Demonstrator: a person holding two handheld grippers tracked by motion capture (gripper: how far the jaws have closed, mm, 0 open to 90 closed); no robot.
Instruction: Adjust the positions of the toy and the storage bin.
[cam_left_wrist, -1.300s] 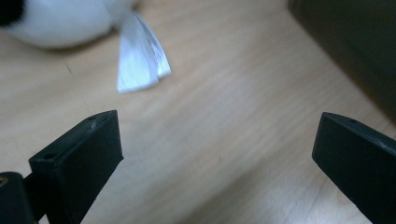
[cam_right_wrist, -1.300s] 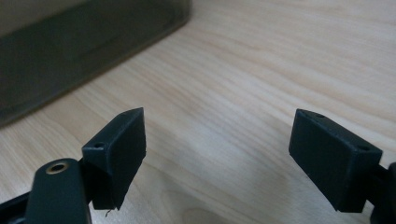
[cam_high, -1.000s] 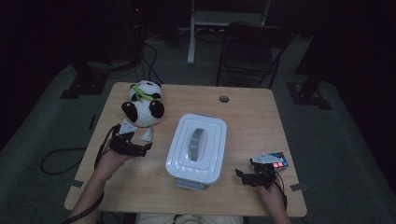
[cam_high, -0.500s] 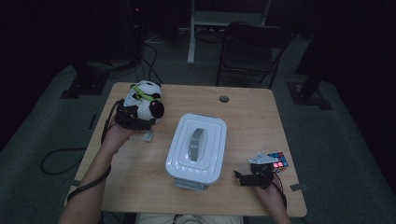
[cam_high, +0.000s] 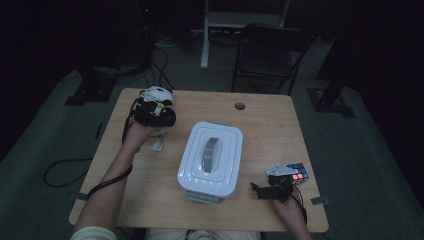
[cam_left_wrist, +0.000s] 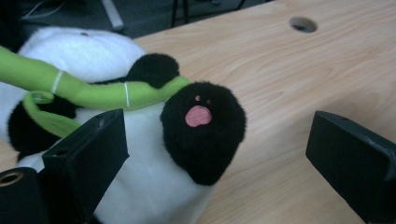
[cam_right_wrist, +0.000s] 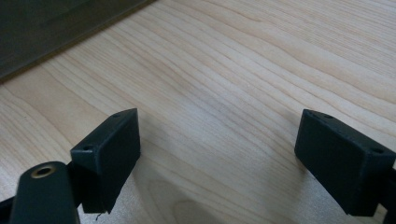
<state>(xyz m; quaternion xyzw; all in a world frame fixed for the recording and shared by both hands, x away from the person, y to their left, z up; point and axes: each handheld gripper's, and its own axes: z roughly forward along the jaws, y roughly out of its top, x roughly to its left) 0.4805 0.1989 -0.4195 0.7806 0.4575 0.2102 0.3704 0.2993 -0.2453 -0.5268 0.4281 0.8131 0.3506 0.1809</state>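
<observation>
At table's far-left corner, left gripper jaws apart around panda; right gripper jaws apart over bare table.

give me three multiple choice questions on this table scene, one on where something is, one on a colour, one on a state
1. Where does the white lidded box stand on the table?
A. about the middle
B. far left corner
C. right edge

2. What colour is the stalk on the plush panda?
A. red
B. green
C. blue

3. How do the jaws of the left hand-held gripper stand?
A. shut on the panda
B. shut on nothing
C. open, with the panda between them

Answers:
1. A, in the high view the box stands mid-table, between the panda and the colour cube.
2. B, the left gripper view shows a bright green stalk across the panda.
3. C, both jaws stand wide apart, with the panda's black paw in the gap.
</observation>
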